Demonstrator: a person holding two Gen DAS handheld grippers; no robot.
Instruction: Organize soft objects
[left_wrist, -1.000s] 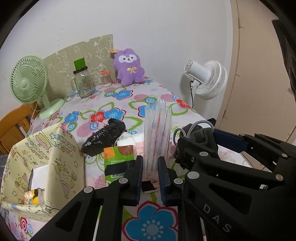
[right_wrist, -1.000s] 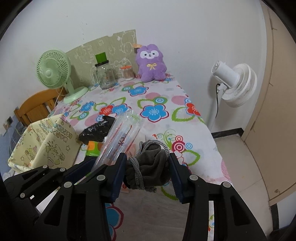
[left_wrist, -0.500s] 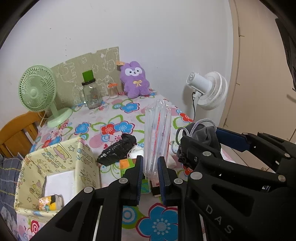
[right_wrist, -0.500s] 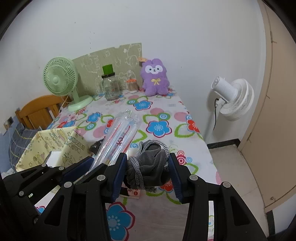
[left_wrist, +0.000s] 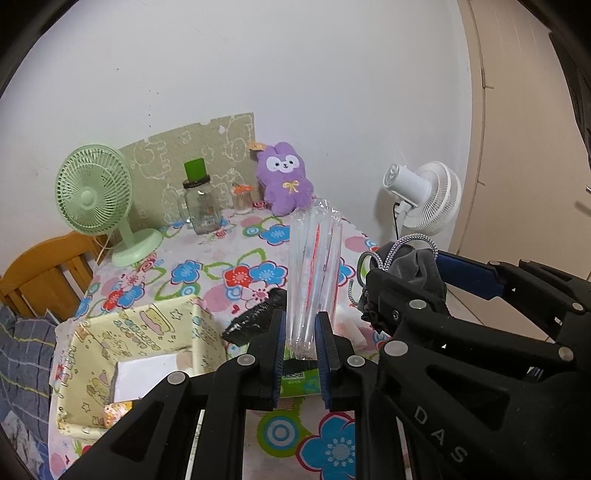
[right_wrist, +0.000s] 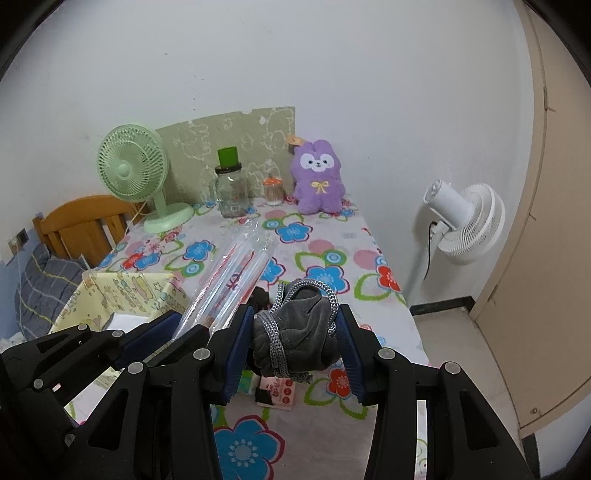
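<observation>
My left gripper (left_wrist: 299, 332) is shut on a clear plastic packet of straws (left_wrist: 314, 273), which stands up between its pads above the flowered table (left_wrist: 221, 258). My right gripper (right_wrist: 293, 339) is shut on a bunched grey cloth pouch with a braided cord (right_wrist: 295, 332). In the right wrist view the straw packet (right_wrist: 229, 280) slants up at the left, and the left gripper (right_wrist: 162, 332) sits close beside. An open yellow patterned box (left_wrist: 147, 347) stands on the table at the left. A black crumpled bag (left_wrist: 258, 317) and a green packet (left_wrist: 299, 380) lie below the left gripper.
At the table's far end stand a green fan (left_wrist: 96, 195), a glass jar with green lid (left_wrist: 199, 206), a small jar (left_wrist: 242, 199) and a purple plush (left_wrist: 284, 181). A white floor fan (right_wrist: 461, 225) stands right of the table. A wooden chair (right_wrist: 81, 225) is at left.
Both grippers have risen and drawn back from the table with their loads still held. More of the table, the yellow box and the floor has come into view.
</observation>
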